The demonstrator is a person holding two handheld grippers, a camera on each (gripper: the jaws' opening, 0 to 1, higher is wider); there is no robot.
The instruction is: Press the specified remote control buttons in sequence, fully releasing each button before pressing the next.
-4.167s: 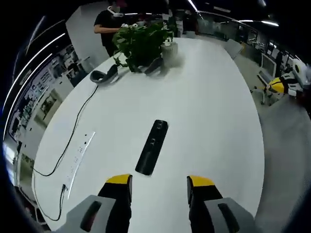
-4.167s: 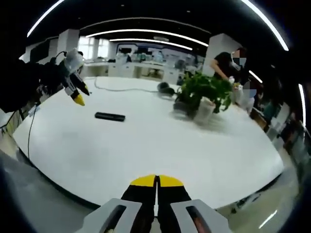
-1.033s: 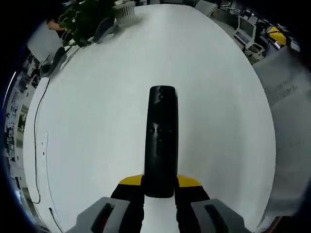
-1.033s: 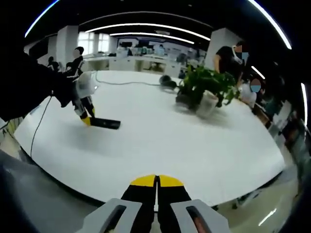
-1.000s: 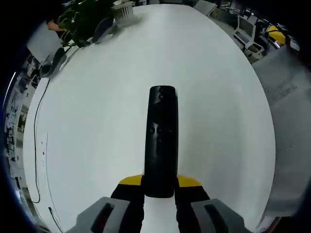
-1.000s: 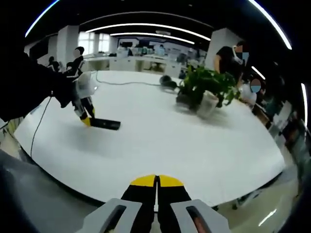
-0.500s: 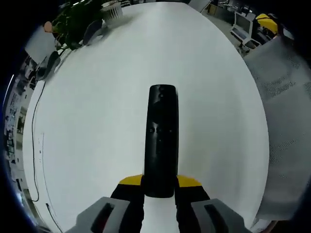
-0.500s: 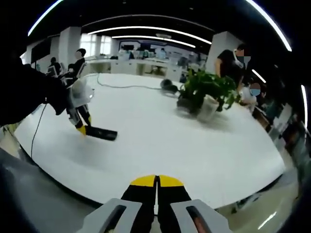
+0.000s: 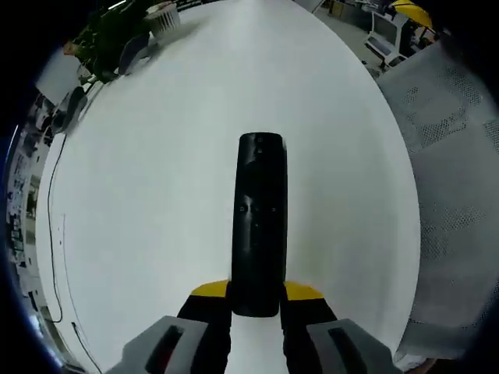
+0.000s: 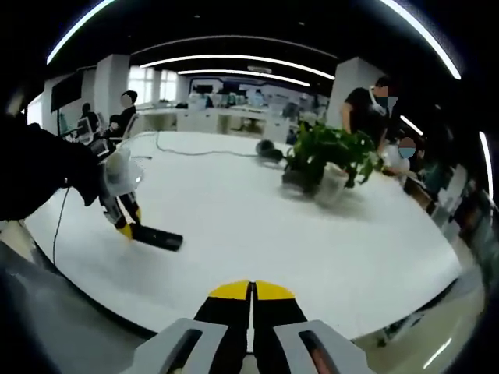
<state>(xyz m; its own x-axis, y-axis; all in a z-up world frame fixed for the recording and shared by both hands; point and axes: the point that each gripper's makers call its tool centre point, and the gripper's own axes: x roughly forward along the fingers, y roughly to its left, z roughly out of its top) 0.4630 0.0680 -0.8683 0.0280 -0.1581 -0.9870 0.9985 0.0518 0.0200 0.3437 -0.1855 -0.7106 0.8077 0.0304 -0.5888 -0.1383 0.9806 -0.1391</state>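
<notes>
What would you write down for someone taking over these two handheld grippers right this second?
Left gripper: shut on the near end of the black remote, buttons facing up over the white table.
Right gripper: shut, holding nothing, hanging back near the table's edge and pointing across it.
In the right gripper view the remote looks tilted, with its far end low at the table.
Done: remote gripped. Whether any button has been pressed, the pictures cannot tell.
Left: probably bring the right gripper over and press the buttons one at a time, releasing fully between presses.
</notes>
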